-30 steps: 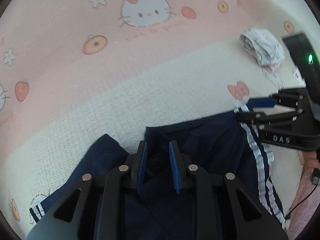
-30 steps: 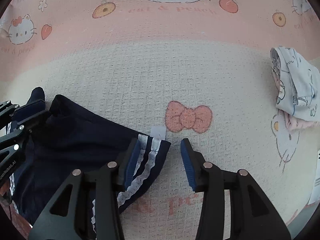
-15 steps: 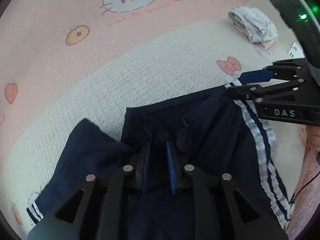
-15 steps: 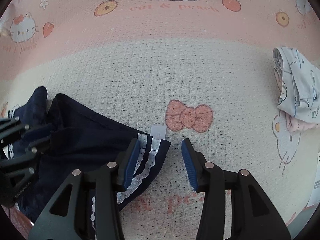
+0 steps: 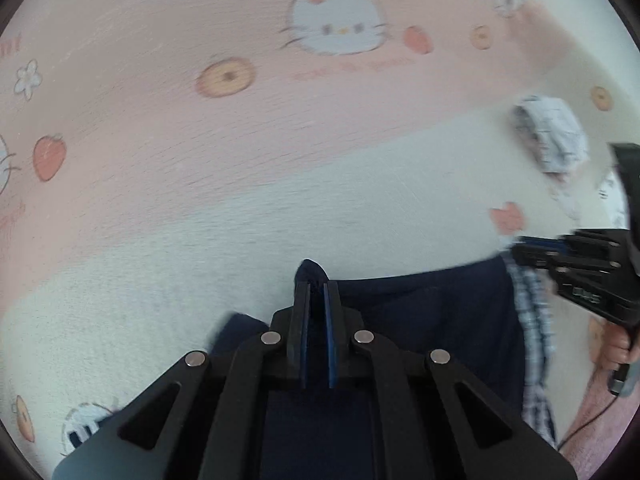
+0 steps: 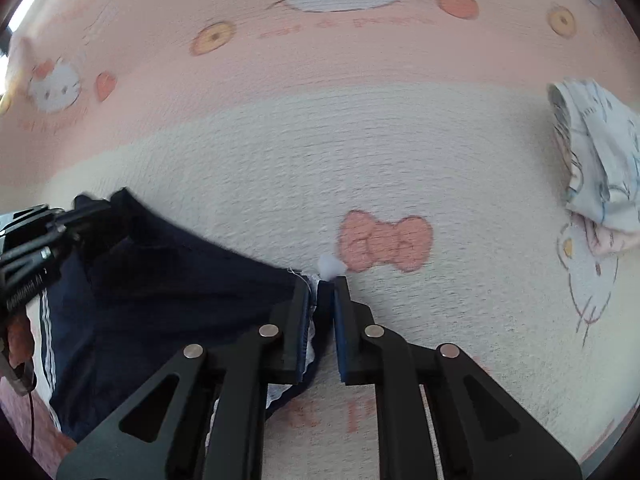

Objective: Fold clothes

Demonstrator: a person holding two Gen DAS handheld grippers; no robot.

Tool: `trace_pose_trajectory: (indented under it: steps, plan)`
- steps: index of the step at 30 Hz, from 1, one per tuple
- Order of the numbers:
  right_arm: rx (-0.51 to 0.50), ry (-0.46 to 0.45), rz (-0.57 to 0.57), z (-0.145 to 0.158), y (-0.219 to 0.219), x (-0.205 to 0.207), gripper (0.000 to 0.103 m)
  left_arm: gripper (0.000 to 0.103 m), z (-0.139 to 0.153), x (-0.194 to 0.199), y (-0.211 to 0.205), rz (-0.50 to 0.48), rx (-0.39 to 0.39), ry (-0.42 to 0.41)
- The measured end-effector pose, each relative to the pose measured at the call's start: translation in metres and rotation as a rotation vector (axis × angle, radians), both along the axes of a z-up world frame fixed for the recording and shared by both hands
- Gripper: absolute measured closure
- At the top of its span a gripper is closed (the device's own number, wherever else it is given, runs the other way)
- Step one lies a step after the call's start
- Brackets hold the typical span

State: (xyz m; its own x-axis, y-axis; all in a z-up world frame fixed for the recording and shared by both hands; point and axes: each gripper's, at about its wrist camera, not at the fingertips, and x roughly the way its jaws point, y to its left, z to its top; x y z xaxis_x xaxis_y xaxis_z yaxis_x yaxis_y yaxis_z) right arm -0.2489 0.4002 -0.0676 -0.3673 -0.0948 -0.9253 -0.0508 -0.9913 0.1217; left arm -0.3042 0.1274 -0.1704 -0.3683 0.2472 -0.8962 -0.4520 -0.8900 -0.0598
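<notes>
- Navy garment (image 5: 432,308): lies on cartoon-print bed cover (image 5: 240,216), edge w/ both grippers; not yet folded, prob. first fold just starting.
- Left gripper (image 5: 316,300): jaws just closed, pinching navy cloth at far edge.
- Right gripper (image 6: 323,300): jaws just closed on lace-trimmed corner, white tag (image 6: 330,267) poking out.
- Pale folded bundle (image 6: 596,152): set aside, prob. done.
- Hidden: garment's near part under grippers; type unclear; left view blurred.
</notes>
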Motion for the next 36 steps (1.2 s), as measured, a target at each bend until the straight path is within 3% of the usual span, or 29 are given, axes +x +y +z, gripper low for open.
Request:
trace_pose_trajectory:
  steps: [2, 4, 8, 10, 13, 15, 17, 18, 21, 24, 26, 28, 31, 34, 36]
  plan:
    - [0.009, -0.003, -0.006, -0.002, 0.002, 0.0, 0.093, 0.096, -0.014, -0.013, 0.0, 0.038, -0.058, -0.023]
    - [0.039, -0.005, 0.004, -0.002, 0.0, 0.002, 0.093, 0.092, -0.017, -0.018, -0.007, 0.068, -0.027, -0.044]
    - [0.111, -0.001, 0.0, 0.002, -0.002, 0.009, 0.09, 0.09, 0.007, -0.016, -0.026, 0.166, 0.048, 0.018]
    - [0.1, 0.044, -0.019, 0.011, 0.002, 0.013, 0.09, 0.09, 0.014, -0.008, -0.03, 0.136, 0.11, 0.012]
    - [0.039, 0.137, -0.007, 0.028, 0.0, 0.02, 0.085, 0.09, 0.011, 0.012, -0.009, -0.021, 0.076, -0.027]
    - [-0.046, 0.114, 0.065, 0.02, -0.013, 0.018, 0.085, 0.09, -0.004, 0.017, 0.012, -0.091, -0.003, -0.048]
    - [-0.074, 0.016, 0.145, 0.006, -0.029, 0.018, 0.086, 0.09, -0.018, 0.022, 0.031, -0.155, -0.079, -0.065]
    - [-0.031, -0.018, 0.162, -0.004, -0.036, 0.019, 0.086, 0.09, -0.021, 0.017, 0.034, -0.137, -0.086, -0.051]
    - [0.077, 0.036, 0.17, 0.004, -0.043, 0.027, 0.086, 0.09, -0.02, -0.021, 0.024, 0.048, -0.047, -0.043]
    - [0.102, 0.083, 0.091, 0.006, -0.036, 0.025, 0.086, 0.09, -0.001, -0.031, -0.004, 0.203, 0.053, -0.014]
    - [0.053, 0.096, 0.054, 0.01, -0.029, 0.025, 0.086, 0.089, 0.017, -0.015, -0.025, 0.223, 0.15, 0.011]
    - [0.018, 0.12, 0.054, 0.018, -0.029, 0.029, 0.085, 0.069, 0.025, 0.009, -0.045, 0.241, 0.157, 0.028]
    - [-0.002, 0.147, 0.084, 0.035, -0.038, 0.041, 0.083, 0.068, 0.026, 0.052, -0.066, 0.255, 0.107, -0.008]
    - [-0.066, 0.105, 0.073, 0.063, -0.024, 0.079, 0.083, 0.068, 0.01, 0.084, -0.081, 0.223, 0.063, -0.076]
    - [-0.126, 0.043, 0.054, 0.043, -0.025, 0.067, 0.083, 0.068, -0.005, 0.108, -0.077, 0.213, -0.034, -0.106]
